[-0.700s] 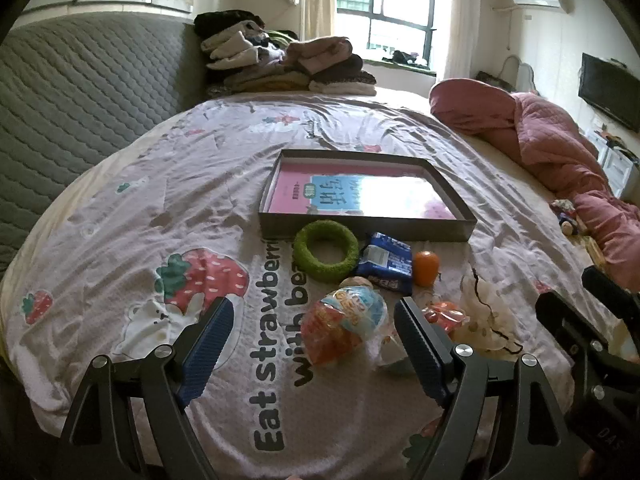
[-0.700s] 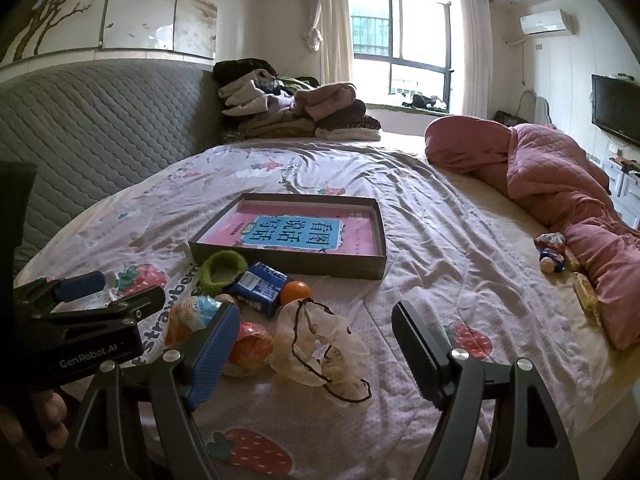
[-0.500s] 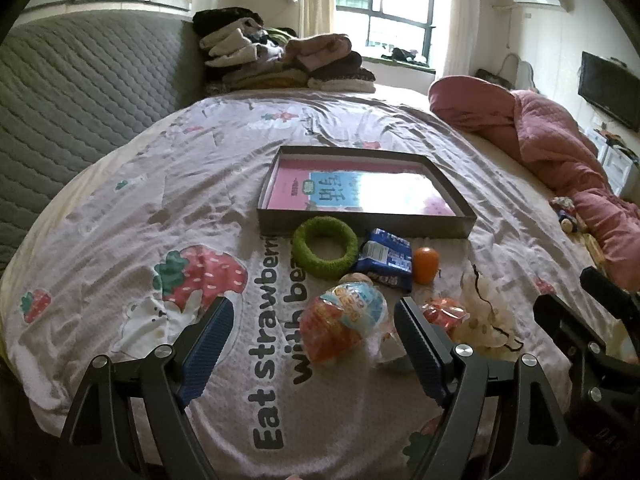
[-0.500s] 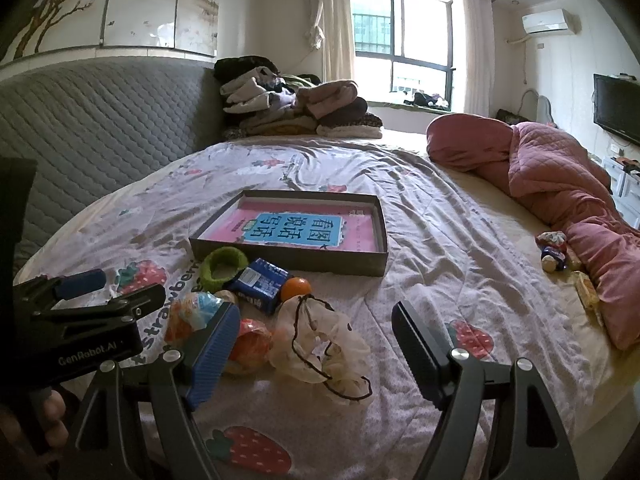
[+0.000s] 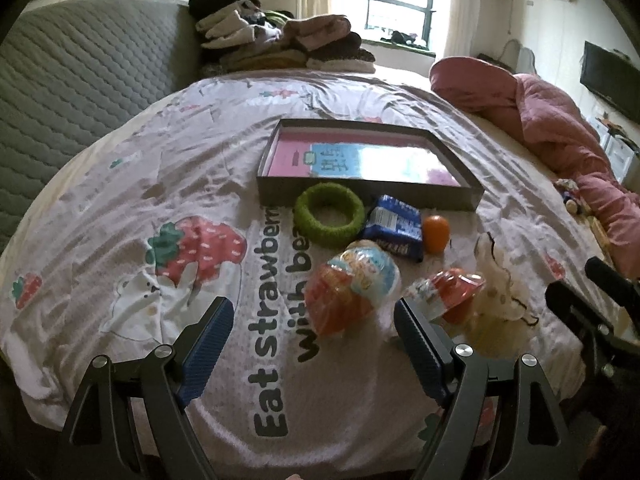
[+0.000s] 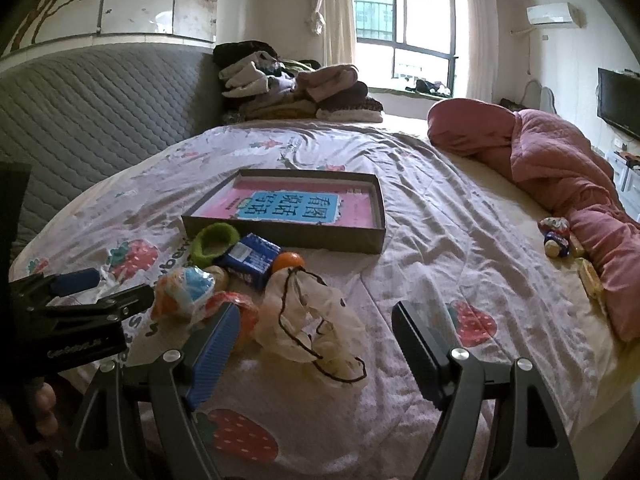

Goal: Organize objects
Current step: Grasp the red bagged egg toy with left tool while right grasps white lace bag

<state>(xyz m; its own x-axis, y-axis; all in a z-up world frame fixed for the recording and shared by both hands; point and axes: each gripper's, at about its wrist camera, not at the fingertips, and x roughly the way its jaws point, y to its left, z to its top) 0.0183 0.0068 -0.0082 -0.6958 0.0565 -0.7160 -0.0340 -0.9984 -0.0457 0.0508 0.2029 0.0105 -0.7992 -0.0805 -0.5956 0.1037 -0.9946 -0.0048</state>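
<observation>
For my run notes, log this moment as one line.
left gripper: open, empty | right gripper: open, empty | green ring, blue packet, orange: outside tray

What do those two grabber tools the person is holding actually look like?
Each hand-held gripper, left and right, is a matte black metal frame with silver screws, forking into two fingers faced with ribbed blue pads. The left one's body carries small pale lettering.

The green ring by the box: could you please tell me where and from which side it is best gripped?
Grip the green ring across one band of its rim, one finger in the hole and one outside, coming from above. It lies flat on the bedsheet, so the hole is open upward. The left side looks best: the blue packet crowds its right and the box wall its far edge.
</observation>
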